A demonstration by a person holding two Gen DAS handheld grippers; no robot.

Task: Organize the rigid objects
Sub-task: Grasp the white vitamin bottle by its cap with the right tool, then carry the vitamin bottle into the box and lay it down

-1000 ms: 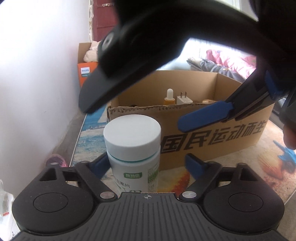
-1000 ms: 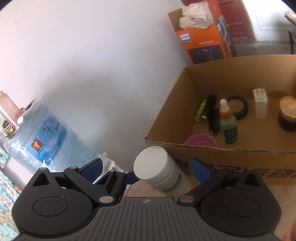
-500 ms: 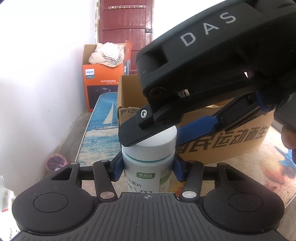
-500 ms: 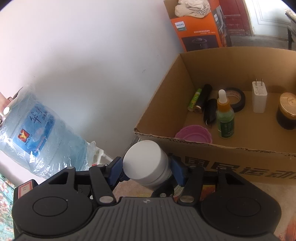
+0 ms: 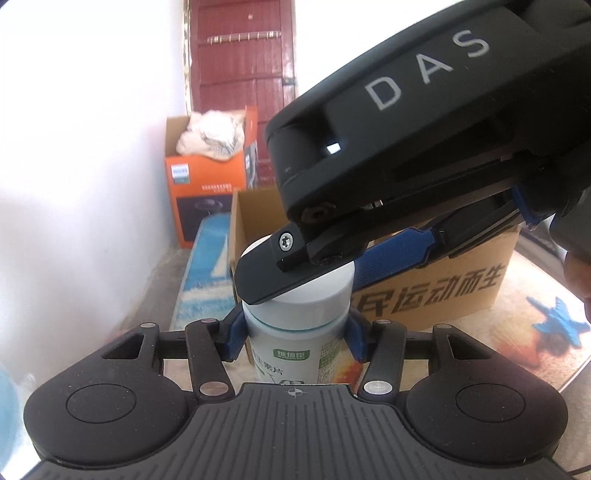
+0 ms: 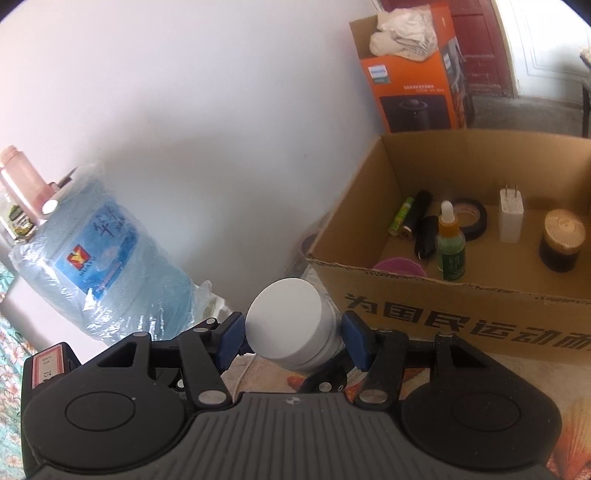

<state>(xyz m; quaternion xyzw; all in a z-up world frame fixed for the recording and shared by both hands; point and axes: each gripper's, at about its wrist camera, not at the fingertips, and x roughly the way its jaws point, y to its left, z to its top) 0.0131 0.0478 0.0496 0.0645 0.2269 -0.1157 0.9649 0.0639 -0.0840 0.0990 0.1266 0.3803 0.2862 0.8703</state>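
Orange carton (image 6: 413, 85) at the upper right of the right wrist view, white cloth (image 6: 402, 29) bundled in its open top. Dark red door (image 5: 240, 74) behind it. Blue water jug (image 6: 99, 266) in plastic wrap at left, leaning against the white wall (image 6: 203, 110).

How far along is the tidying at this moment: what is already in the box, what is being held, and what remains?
Done: the cardboard box already holds a dropper bottle, charger plug, tape roll, dark jar and other small items. In hand: the white-capped pill bottle sits outside the box, with the left gripper shut on its body and the right gripper flanking its cap. Left: getting that bottle into the box.
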